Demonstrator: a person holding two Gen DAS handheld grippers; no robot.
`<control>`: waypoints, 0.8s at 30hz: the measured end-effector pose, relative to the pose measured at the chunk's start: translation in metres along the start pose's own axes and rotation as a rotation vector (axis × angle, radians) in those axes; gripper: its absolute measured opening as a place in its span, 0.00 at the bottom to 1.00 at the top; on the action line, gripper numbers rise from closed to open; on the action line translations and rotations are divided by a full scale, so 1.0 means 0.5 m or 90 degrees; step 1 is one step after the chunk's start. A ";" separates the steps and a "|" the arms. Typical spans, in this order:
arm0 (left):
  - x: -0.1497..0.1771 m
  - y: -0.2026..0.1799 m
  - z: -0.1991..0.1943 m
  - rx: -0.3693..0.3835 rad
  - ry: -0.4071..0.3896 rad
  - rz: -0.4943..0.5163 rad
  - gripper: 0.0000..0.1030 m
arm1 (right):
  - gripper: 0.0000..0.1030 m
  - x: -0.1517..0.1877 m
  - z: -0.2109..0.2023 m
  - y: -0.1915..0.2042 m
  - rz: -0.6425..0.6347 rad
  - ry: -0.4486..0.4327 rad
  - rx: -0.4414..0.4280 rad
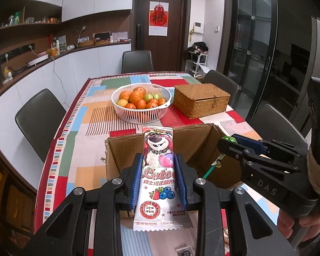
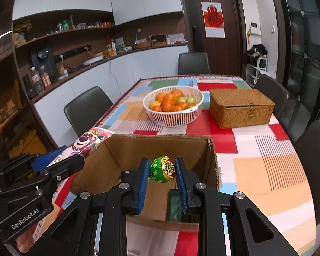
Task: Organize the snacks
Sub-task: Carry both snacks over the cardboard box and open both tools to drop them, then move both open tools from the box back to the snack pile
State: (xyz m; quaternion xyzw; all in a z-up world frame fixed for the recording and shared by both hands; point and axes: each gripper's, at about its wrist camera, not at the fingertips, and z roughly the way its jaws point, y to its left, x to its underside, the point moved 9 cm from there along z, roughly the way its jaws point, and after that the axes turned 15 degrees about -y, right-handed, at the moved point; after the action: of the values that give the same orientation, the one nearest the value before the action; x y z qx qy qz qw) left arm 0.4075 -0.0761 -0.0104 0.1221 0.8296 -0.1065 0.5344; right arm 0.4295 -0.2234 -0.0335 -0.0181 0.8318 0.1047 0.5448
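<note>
My left gripper (image 1: 159, 160) is shut on a long pink-and-white bear snack packet (image 1: 159, 170), held lengthwise above the near left side of an open cardboard box (image 1: 121, 147). From the right wrist view the same packet (image 2: 85, 143) pokes out of the left gripper (image 2: 59, 160) beside the box's left wall. My right gripper (image 2: 162, 166) is shut on a round green-wrapped lollipop (image 2: 161, 169) over the box (image 2: 160, 145), its green stick (image 2: 173, 204) hanging down inside. In the left wrist view the right gripper (image 1: 229, 141) comes in from the right over the box.
A white basket of oranges and green fruit (image 1: 141, 104) and a shut woven box (image 1: 200, 100) stand farther back on the patchwork tablecloth (image 1: 74, 149). Dark chairs (image 1: 39, 119) ring the table. A counter with shelves runs along the left wall.
</note>
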 end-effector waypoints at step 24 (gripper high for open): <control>0.089 0.024 -0.216 -0.066 -0.044 0.005 0.63 | 0.48 0.068 -0.150 0.050 -0.033 -0.032 -0.005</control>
State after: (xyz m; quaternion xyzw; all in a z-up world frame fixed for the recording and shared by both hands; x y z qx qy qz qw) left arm 0.3003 -0.0276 -0.0079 0.0939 0.8146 -0.0650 0.5686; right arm 0.3444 -0.2106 -0.0315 -0.0388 0.8166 0.0944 0.5681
